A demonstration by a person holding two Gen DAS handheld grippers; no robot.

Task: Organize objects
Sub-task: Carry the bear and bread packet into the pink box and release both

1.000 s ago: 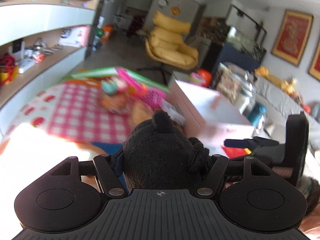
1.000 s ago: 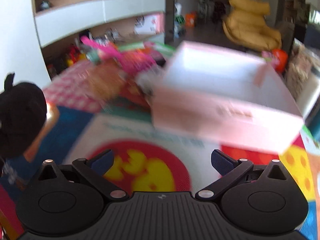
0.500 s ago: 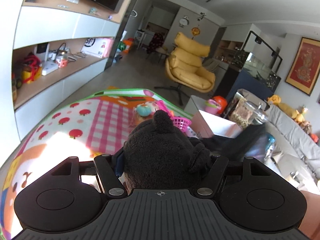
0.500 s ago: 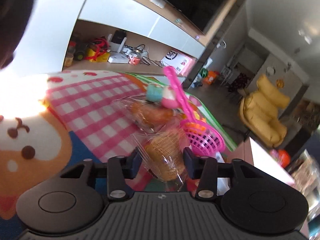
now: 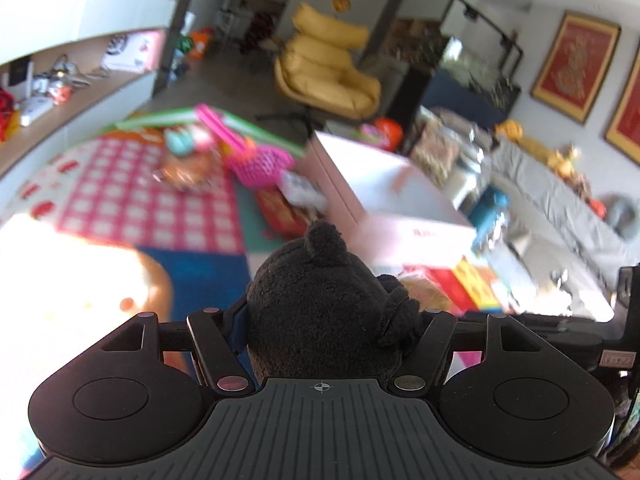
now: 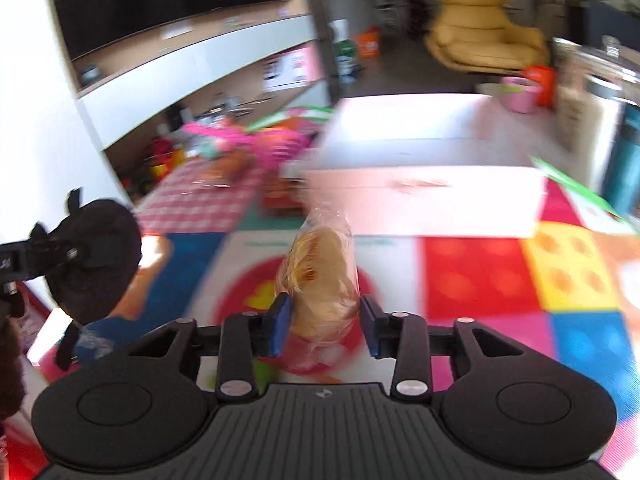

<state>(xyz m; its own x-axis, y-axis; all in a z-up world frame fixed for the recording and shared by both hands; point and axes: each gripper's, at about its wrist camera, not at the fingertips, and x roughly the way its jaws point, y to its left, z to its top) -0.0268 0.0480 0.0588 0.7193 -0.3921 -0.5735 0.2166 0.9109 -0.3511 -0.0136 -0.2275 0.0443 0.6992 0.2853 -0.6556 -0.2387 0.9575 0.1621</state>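
The left tongs [image 5: 320,320] are pinching a black plush toy [image 5: 320,304], its rounded head with a small ear filling the space between the two arms. In the right wrist view the same toy [image 6: 94,256] is showing at the left edge, held up above the play mat [image 6: 480,276].

The right tongs [image 6: 325,320] are pressing on a clear-wrapped packet of round yellowish wafers [image 6: 320,280]; the blue pads are sitting against its two sides and the packet is standing upright above the mat's red circle.

A white open box [image 6: 420,196] is sitting on the mat beyond both tongs, toward the mat's far edge, its front wall facing the cameras. To the left of the box, on the red-and-white checked part of the mat, a pink plastic basket with a long handle [image 5: 256,160] is lying just beside another wrapped snack [image 5: 188,168] and a small teal toy [image 5: 180,140]; the blur is making their details unclear. A flat red packet [image 5: 280,208] is lying near the box's left corner.
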